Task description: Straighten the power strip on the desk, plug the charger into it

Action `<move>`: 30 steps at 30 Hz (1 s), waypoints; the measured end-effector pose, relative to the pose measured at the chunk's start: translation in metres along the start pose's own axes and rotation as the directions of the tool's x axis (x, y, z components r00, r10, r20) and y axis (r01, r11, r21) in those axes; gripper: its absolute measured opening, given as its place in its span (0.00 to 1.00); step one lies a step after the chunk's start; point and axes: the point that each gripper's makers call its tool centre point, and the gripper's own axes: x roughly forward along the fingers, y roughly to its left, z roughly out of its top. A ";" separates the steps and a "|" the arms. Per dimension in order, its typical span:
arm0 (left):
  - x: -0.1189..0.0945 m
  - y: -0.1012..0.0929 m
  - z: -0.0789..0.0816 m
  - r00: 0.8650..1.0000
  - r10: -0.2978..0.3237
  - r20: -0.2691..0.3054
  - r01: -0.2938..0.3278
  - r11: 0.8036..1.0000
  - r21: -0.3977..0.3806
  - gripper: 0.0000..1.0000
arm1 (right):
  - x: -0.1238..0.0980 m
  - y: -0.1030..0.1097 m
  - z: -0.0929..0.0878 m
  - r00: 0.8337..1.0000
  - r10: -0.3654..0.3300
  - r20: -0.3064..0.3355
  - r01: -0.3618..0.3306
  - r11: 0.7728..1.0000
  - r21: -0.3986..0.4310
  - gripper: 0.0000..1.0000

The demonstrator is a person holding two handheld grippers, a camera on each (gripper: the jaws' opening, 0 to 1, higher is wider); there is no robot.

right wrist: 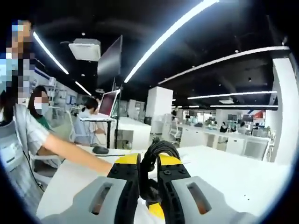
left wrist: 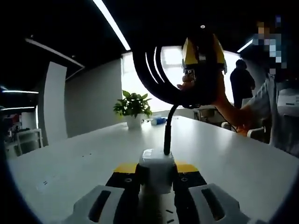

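The left gripper [left wrist: 156,186] has its fingers clamped on the white charger [left wrist: 158,169], held just above the tabletop [left wrist: 84,158]. Its black cable [left wrist: 167,133] rises up and away to a coil [right wrist: 156,154] pinched in the right gripper [right wrist: 148,179]. The cable's long axis runs between the two hands; no power strip can be seen to aim at

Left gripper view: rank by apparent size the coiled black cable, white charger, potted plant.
1. coiled black cable, close to the camera
2. white charger, closest to the camera
3. potted plant, far down the desk, so true size is unsure
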 end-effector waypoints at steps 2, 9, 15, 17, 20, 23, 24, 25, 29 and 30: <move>0.000 0.001 -0.001 1.000 -0.001 -0.007 0.001 1.000 0.001 0.26 | -0.002 0.002 0.004 1.000 -0.007 0.013 0.007 1.000 -0.007 0.14; 0.000 0.001 -0.001 1.000 0.001 -0.016 -0.001 1.000 0.001 0.25 | -0.009 -0.013 0.008 0.999 -0.031 0.023 0.031 0.999 0.019 0.25; -0.001 0.001 -0.001 1.000 0.003 -0.028 -0.003 1.000 0.000 0.25 | -0.018 -0.036 -0.040 0.991 -0.049 -0.123 0.048 0.999 -0.013 0.32; -0.001 0.001 -0.001 1.000 0.004 -0.030 -0.004 1.000 0.003 0.25 | -0.022 -0.043 -0.063 0.977 -0.042 -0.207 0.039 0.999 -0.020 0.34; -0.001 0.001 -0.001 0.999 0.004 -0.032 -0.004 1.000 0.007 0.25 | -0.026 -0.048 -0.081 0.967 -0.027 -0.254 0.022 1.000 -0.023 0.38; 0.000 0.001 -0.001 1.000 0.002 -0.028 -0.002 1.000 0.007 0.25 | -0.027 -0.049 -0.093 0.958 0.001 -0.285 -0.003 1.000 -0.008 0.39; 0.000 0.001 -0.001 1.000 0.001 -0.027 -0.001 1.000 0.007 0.25 | -0.027 -0.048 -0.098 0.954 0.012 -0.300 -0.014 1.000 -0.005 0.39; 0.000 0.001 -0.001 1.000 0.001 -0.026 0.000 1.000 0.009 0.25 | -0.026 -0.047 -0.102 0.950 0.022 -0.312 -0.025 1.000 -0.004 0.39; 0.000 0.002 -0.002 1.000 0.001 -0.026 -0.001 1.000 0.015 0.25 | -0.018 -0.046 -0.117 0.937 0.073 -0.341 -0.056 0.997 0.057 0.37; 0.000 0.002 -0.002 1.000 0.002 -0.027 -0.002 1.000 0.018 0.25 | -0.015 -0.045 -0.121 0.934 0.085 -0.347 -0.062 0.995 0.076 0.37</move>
